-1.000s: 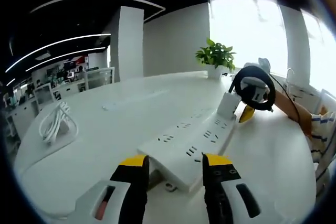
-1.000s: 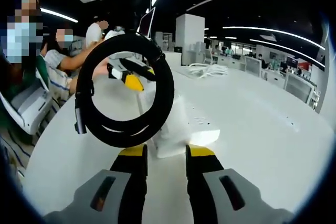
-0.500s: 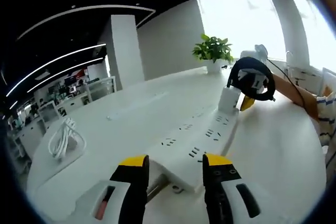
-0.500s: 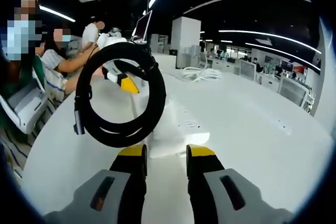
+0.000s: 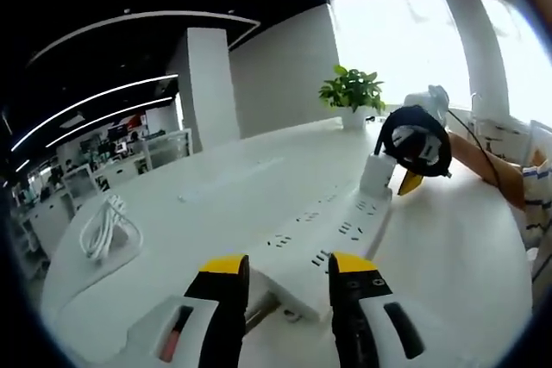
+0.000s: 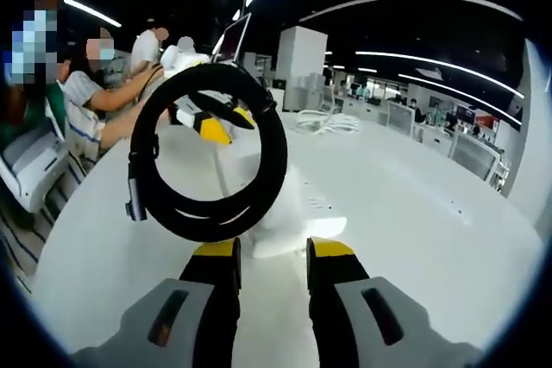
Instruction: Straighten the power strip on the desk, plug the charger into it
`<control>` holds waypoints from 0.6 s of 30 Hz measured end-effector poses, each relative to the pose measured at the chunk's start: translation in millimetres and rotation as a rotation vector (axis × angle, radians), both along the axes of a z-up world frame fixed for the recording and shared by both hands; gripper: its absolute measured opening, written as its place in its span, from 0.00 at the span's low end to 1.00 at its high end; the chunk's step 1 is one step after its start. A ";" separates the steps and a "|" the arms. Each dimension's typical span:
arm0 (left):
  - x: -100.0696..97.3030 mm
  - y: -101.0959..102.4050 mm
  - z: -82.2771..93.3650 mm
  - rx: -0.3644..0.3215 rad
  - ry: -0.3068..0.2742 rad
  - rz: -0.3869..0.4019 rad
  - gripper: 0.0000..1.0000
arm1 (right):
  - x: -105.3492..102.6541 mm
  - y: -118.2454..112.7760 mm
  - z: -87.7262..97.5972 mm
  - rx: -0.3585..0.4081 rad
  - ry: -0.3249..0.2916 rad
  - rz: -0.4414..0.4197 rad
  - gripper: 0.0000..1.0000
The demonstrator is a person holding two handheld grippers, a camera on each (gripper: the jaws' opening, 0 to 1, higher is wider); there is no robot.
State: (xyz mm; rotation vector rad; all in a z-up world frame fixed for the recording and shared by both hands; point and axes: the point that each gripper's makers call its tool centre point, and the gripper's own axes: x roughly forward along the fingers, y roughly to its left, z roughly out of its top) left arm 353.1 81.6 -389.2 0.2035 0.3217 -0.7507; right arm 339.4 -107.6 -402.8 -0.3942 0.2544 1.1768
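Power strip lay on the white desk with the charger standing at its far end.

The power strip [image 5: 323, 234] stretched away from the left gripper [image 5: 283, 271], whose 2 yellow-tipped jaws stood apart on either side of its near end; whether they pressed it I could not tell. The white charger [image 5: 376, 175] stood upright on the strip's far end, its black coiled cable [image 6: 207, 165] hanging in a loop above. The right gripper [image 6: 272, 256] had its 2 jaws around the charger [image 6: 280, 213]; actual grip unclear. A coiled white cable [image 5: 105, 228] lay on the desk [image 5: 448, 247] well apart, a potted plant [image 5: 352, 95] beyond. Seated people [image 6: 95, 96] were at the desk's edge.
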 end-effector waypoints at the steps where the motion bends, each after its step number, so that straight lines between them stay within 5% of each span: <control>1: 0.6 1.0 0.5 0.000 -0.002 0.005 0.37 | -0.1 -1.2 0.4 0.005 -0.004 -0.007 0.29; 11: 3.9 9.0 8.4 -0.018 -0.032 0.058 0.35 | 0.9 -13.0 8.1 0.045 -0.029 -0.087 0.29; 18: 1.0 10.4 6.8 -0.033 -0.028 0.069 0.33 | 0.0 -24.7 -1.7 -0.032 -0.089 -0.182 0.30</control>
